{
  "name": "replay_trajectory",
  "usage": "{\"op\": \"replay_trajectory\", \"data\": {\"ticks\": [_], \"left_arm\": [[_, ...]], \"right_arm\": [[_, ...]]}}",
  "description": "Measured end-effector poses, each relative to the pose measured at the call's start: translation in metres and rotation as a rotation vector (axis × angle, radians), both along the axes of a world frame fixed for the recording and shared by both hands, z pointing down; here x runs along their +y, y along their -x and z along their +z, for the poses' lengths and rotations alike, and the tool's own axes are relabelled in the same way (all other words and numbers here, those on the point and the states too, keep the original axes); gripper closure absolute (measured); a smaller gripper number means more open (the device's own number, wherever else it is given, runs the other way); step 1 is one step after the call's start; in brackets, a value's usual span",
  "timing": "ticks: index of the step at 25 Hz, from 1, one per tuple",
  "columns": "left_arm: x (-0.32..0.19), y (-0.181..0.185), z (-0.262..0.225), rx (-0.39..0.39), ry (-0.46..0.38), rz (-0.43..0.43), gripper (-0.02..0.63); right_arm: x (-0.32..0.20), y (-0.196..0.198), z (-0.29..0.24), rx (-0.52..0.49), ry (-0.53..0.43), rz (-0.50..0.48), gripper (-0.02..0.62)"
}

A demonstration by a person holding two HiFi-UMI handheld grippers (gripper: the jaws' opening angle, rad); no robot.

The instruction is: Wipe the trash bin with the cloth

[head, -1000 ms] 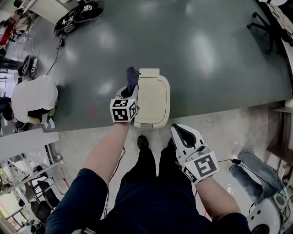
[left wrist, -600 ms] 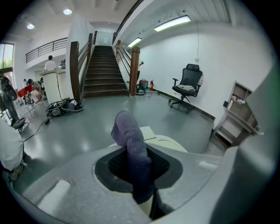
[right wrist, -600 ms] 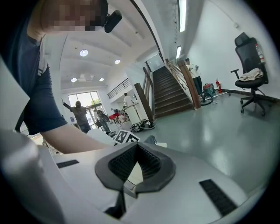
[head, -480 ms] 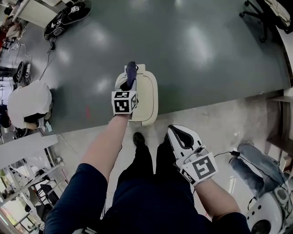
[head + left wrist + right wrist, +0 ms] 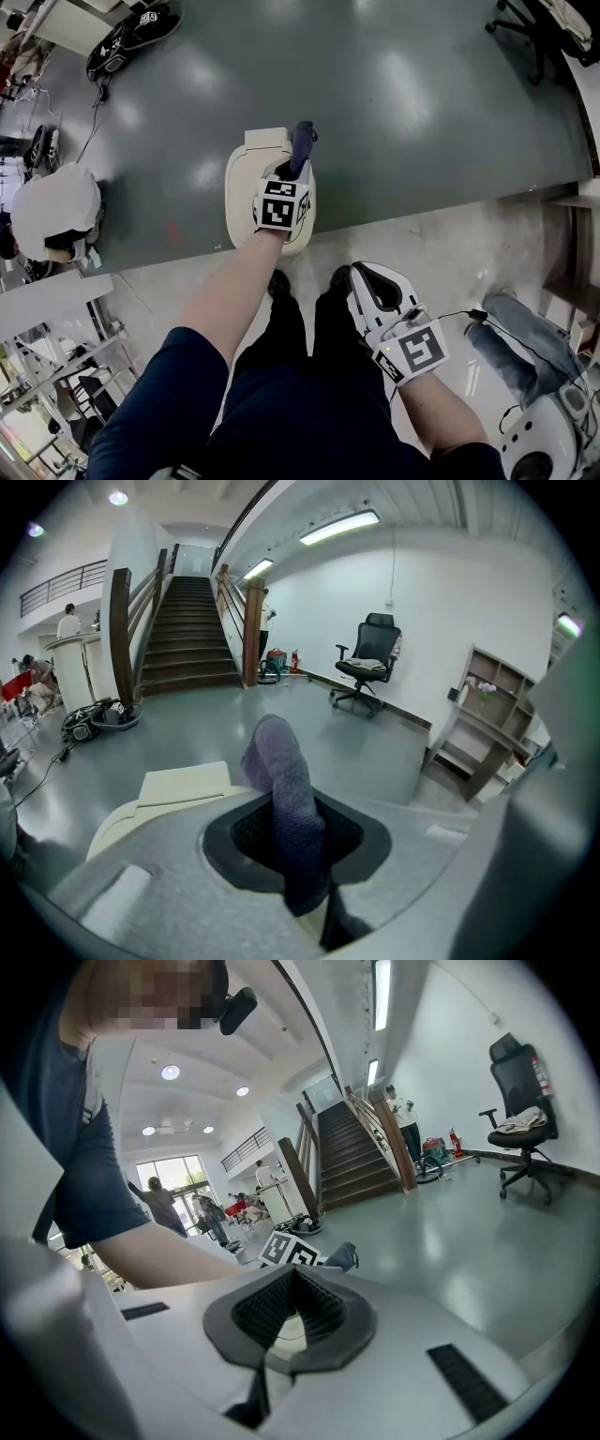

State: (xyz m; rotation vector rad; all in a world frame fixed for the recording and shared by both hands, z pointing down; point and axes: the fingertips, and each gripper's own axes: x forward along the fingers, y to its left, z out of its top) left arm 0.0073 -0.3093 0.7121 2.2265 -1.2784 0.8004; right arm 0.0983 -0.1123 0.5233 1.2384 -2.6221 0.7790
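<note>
A cream trash bin (image 5: 246, 183) stands on the grey floor in front of the person's feet. My left gripper (image 5: 297, 169) is over the right part of its lid, shut on a dark purple cloth (image 5: 302, 142) that sticks out past the jaws. In the left gripper view the cloth (image 5: 284, 799) hangs pinched between the jaws of the left gripper (image 5: 298, 860), with the bin lid (image 5: 183, 785) just beyond. My right gripper (image 5: 367, 277) hangs by the person's right leg, away from the bin. The right gripper (image 5: 295, 1314) is shut with nothing in it.
A white bundle (image 5: 54, 206) lies on the floor at the left, with cables and equipment (image 5: 136, 30) beyond it. An office chair (image 5: 525, 28) stands at the far right, shelves along the right edge. A staircase (image 5: 187, 630) rises behind the bin.
My left gripper has carried the cloth across the bin lid from its left edge to its right side. The right gripper has stayed by the leg.
</note>
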Motion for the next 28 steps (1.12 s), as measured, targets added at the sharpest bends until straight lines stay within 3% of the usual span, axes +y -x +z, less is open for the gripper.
{"op": "replay_trajectory", "data": {"ticks": [6,15,21,24,28], "left_arm": [[0.015,0.011,-0.003,0.000,-0.014,0.018,0.552],[0.020,0.129,-0.009,-0.024,-0.023,-0.135,0.552],[0.036,0.182,-0.001,-0.037,-0.009,-0.222,0.552],[0.046,0.182,-0.001,-0.039,-0.006,-0.223,0.552],[0.058,0.156,-0.004,-0.033,-0.019,-0.180,0.552]], "right_arm": [[0.004,0.008,-0.002,-0.001,-0.008,-0.012,0.591],[0.010,0.057,-0.011,0.006,-0.006,-0.071,0.591],[0.016,0.077,-0.013,0.007,-0.016,-0.098,0.591],[0.020,0.078,-0.015,0.010,-0.022,-0.098,0.591],[0.027,0.069,-0.018,0.013,-0.028,-0.082,0.591]]}}
